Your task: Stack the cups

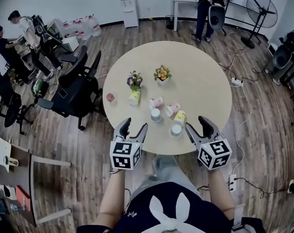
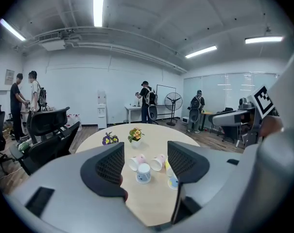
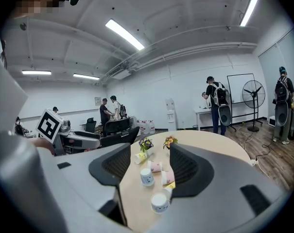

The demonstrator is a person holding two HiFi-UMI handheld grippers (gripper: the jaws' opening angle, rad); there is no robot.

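Several paper cups sit near the front of the round table (image 1: 205, 81). A pink cup (image 1: 156, 102) and a second pink cup (image 1: 173, 109) lie on their sides. A white-and-blue cup (image 1: 156, 114) stands upside down, a yellow cup (image 1: 180, 117) lies tilted, and a white cup (image 1: 176, 130) stands upright nearest me. My left gripper (image 1: 134, 126) hovers open at the table's front edge, left of the cups. My right gripper (image 1: 198, 125) is open just right of the white cup. The left gripper view shows the cups (image 2: 143, 173) ahead between open jaws, and the right gripper view shows the white cup (image 3: 160, 202) low ahead.
Two small flower pots (image 1: 134, 80) (image 1: 162, 74) stand mid-table, with another yellow cup (image 1: 134, 97) and a small pink object (image 1: 110, 97) beside the purple flowers. Office chairs (image 1: 76, 89) crowd the table's left. People stand at the room's far side and left.
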